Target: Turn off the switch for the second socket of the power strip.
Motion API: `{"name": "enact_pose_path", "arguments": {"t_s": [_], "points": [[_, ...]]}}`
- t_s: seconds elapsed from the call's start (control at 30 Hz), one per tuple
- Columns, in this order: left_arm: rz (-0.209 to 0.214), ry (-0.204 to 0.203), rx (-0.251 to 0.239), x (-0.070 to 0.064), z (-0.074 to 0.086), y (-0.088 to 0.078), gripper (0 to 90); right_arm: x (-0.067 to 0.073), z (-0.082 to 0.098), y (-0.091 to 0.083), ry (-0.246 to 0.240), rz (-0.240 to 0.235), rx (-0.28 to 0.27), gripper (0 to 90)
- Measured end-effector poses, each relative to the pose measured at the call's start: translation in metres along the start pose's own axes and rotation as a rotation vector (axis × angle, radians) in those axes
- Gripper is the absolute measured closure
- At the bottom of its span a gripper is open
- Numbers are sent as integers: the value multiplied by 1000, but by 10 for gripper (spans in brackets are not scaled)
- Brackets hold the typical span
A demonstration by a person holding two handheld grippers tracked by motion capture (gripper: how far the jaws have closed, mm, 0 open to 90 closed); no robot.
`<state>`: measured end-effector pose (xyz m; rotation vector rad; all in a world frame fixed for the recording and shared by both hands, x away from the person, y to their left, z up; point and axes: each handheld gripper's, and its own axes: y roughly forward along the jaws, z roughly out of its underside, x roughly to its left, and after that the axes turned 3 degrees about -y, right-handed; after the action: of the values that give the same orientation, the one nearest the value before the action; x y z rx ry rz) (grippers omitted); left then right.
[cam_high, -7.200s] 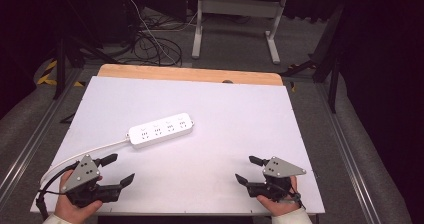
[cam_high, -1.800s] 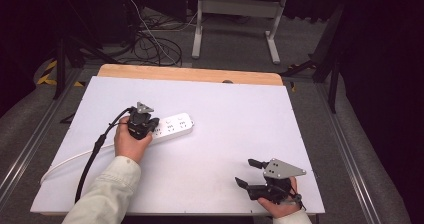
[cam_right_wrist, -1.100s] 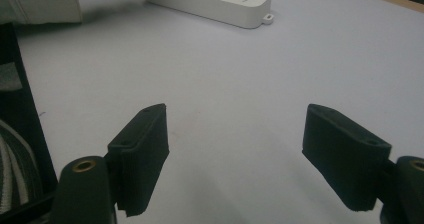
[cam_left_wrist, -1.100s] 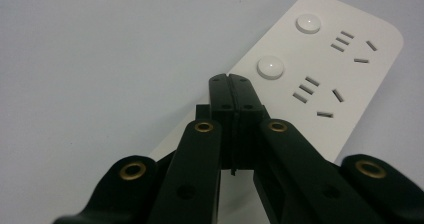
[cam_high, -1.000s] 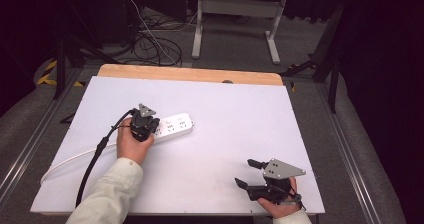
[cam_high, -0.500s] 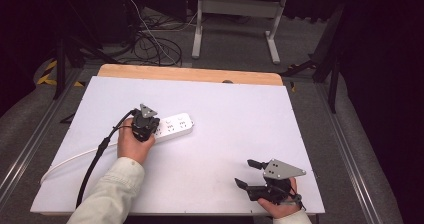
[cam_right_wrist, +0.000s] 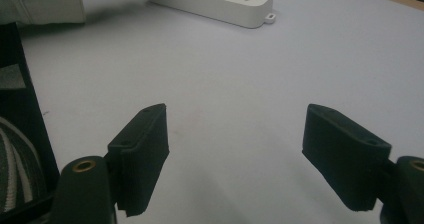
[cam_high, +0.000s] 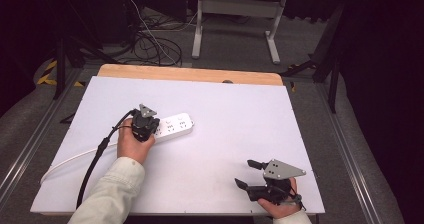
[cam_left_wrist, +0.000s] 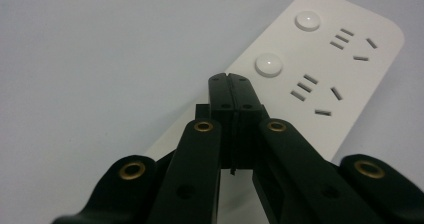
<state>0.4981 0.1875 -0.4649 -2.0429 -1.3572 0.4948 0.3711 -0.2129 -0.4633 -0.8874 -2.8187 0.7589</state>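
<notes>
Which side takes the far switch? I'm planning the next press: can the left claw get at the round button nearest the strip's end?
Probably yes: the shut left claw sits over the power strip, beside the nearer button, with nothing between it and the end button.

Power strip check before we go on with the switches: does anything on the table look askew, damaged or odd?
Nothing stands out. The power strip lies flat and intact on the table, at a slant; the shut left gripper is over it.

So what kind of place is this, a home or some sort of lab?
Most likely a lab or recording workspace, not a home: a bare white table with only a power strip, loose cables on the floor, and a metal desk frame against dark surroundings.
</notes>
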Motion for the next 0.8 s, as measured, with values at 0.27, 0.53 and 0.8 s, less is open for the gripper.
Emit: {"name": "enact_pose_path", "arguments": {"t_s": [0.27, 0.53, 0.8], "points": [[14, -22, 6, 2, 0, 0, 900, 0, 0, 0, -1, -3, 3, 270], [35, -65, 11, 11, 1, -2, 900, 1, 1, 0, -1, -6, 4, 270], [88, -94, -23, 13, -1, -7, 846, 0, 0, 2, -3, -6, 9, 270]]}}
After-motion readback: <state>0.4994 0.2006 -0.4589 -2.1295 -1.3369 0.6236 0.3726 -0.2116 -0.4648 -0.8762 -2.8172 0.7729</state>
